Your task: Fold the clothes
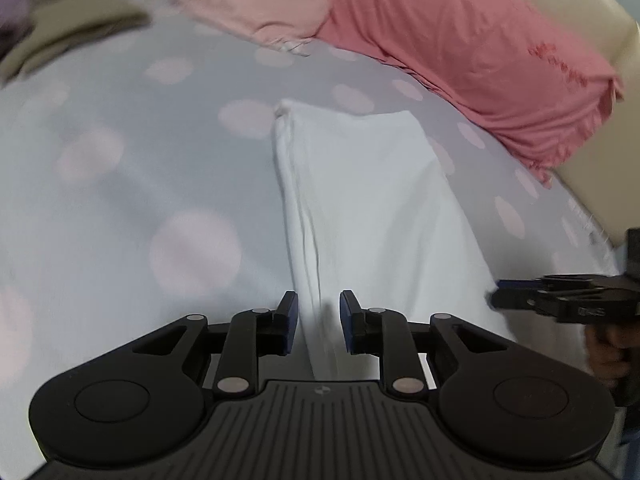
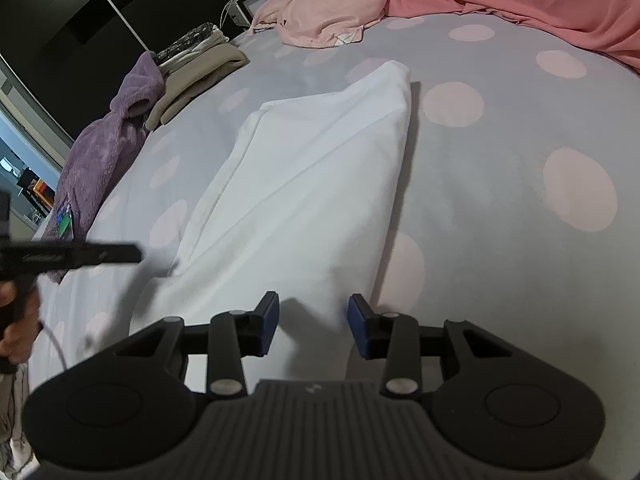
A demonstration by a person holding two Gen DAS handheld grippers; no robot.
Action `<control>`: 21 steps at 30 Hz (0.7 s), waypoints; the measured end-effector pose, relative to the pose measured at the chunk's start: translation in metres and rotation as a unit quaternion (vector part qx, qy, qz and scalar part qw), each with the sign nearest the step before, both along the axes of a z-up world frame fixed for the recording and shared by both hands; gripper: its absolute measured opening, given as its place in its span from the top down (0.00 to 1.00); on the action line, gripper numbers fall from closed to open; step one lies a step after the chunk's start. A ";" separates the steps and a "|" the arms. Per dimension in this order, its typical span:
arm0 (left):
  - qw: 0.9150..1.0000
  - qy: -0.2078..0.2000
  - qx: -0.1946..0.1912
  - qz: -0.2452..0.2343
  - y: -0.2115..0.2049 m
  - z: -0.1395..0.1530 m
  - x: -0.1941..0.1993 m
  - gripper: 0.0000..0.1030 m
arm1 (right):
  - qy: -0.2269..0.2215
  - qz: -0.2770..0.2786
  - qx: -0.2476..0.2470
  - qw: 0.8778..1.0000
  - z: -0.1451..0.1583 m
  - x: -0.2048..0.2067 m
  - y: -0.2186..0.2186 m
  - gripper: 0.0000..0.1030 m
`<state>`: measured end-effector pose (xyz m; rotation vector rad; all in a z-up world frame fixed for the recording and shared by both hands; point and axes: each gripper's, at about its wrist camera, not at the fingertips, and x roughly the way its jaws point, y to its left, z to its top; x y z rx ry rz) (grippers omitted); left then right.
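Both the left gripper (image 1: 318,322) and right gripper (image 2: 313,326) hover with fingers apart, empty, over the near end of a folded white cotton garment (image 2: 304,184) on the grey pink-dotted bedsheet (image 2: 500,200).

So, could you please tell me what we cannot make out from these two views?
- White garment: its near end is hidden behind the right gripper in the right wrist view, so what kind of garment cannot be told.
- Red print on the coral cloth: blurred in the left wrist view.
- Folded pile: motion-blurred and cut by the left wrist view's edge.
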<state>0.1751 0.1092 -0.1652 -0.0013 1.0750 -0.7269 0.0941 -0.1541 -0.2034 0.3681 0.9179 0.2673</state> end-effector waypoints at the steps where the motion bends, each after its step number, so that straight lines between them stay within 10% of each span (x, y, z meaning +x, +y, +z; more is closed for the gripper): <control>1: 1.000 -0.002 0.003 -0.004 -0.005 -0.003 0.002 0.81 | -0.001 -0.001 0.000 1.000 0.000 0.000 0.000 0.59; 21: 0.999 -0.016 -0.022 0.028 -0.020 -0.023 0.033 0.98 | -0.001 -0.019 0.007 1.000 -0.006 -0.004 0.000 0.59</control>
